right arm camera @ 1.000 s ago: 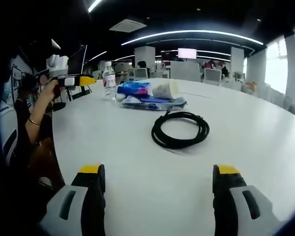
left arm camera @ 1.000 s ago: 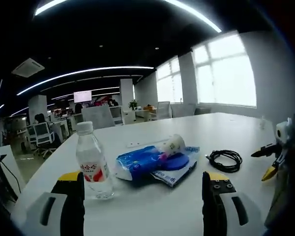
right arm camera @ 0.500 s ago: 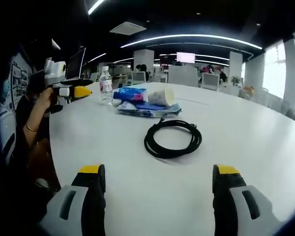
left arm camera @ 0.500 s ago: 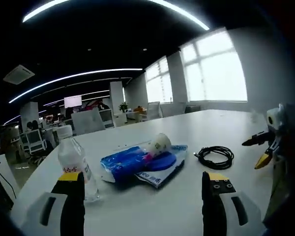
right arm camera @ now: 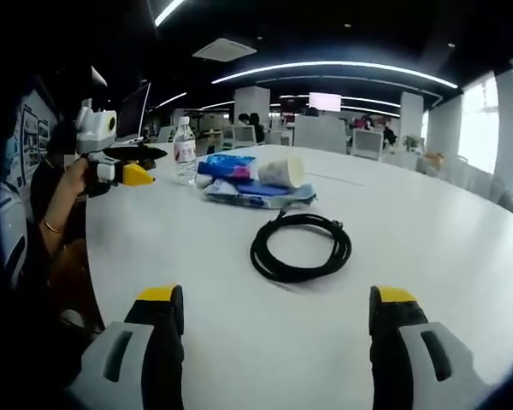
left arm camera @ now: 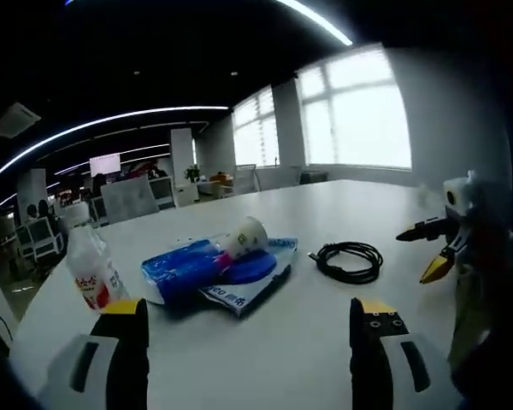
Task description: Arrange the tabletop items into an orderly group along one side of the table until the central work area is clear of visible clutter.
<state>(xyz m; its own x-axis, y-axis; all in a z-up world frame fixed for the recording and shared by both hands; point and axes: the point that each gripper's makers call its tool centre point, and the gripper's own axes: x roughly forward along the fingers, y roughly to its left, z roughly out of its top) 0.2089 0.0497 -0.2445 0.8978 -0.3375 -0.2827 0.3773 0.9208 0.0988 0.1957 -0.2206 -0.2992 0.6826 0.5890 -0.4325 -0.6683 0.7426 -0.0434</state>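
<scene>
Jaws on both my grippers stand wide apart, holding nothing. My right gripper (right arm camera: 269,329) hovers over the worktop (right arm camera: 427,239), facing the coiled black cable (right arm camera: 300,247). My left gripper (left arm camera: 250,342) looks toward the same cable (left arm camera: 349,260) from the other side.

Landmark: the cable. Beyond it lie blue packets (right arm camera: 239,175) with a paper cup (right arm camera: 283,171) lying on its side against them; the water bottle (right arm camera: 185,151) stands upright just past the packets. All sit mid-worktop, not yet grouped at an edge.

Risks, my judgement: pinching one loop may let the coil unravel and drag. The cup could roll if the packets are nudged. The bottle may tip if bumped.
</scene>
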